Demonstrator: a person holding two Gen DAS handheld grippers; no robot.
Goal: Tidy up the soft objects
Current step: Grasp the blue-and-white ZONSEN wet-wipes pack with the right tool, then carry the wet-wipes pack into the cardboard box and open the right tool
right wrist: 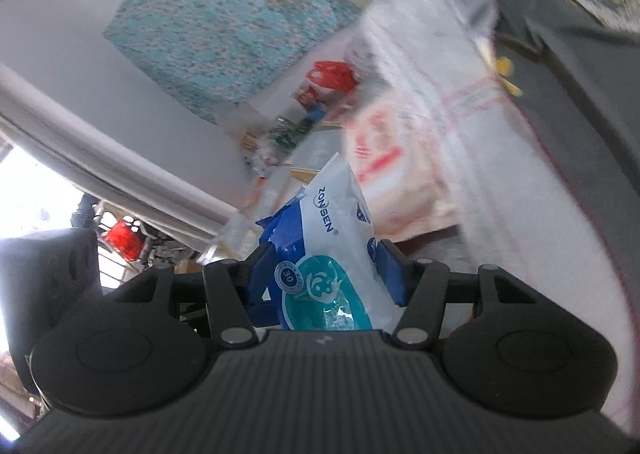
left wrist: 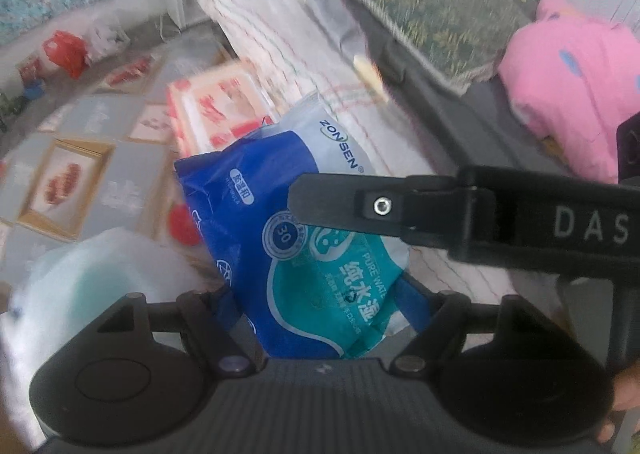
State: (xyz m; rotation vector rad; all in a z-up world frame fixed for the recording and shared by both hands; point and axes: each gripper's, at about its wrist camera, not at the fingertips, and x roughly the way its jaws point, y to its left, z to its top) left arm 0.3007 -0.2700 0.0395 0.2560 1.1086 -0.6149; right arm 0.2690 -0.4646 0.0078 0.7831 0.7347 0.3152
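A blue, white and teal pack of wet wipes is lifted off the surface and stands on end. My left gripper is shut on its lower part, with the pack filling the space between both fingers. One black finger of my right gripper reaches in from the right and lies across the pack's front. In the right wrist view the same pack sits between the blue pads of my right gripper, which is shut on it. The pack's white sealed end points up and away.
A white cloth with red checks lies behind the pack, against a dark couch edge bearing a green patterned mat and a pink garment. Red-and-white packs, a pale bag and a red bag are on the tiled floor.
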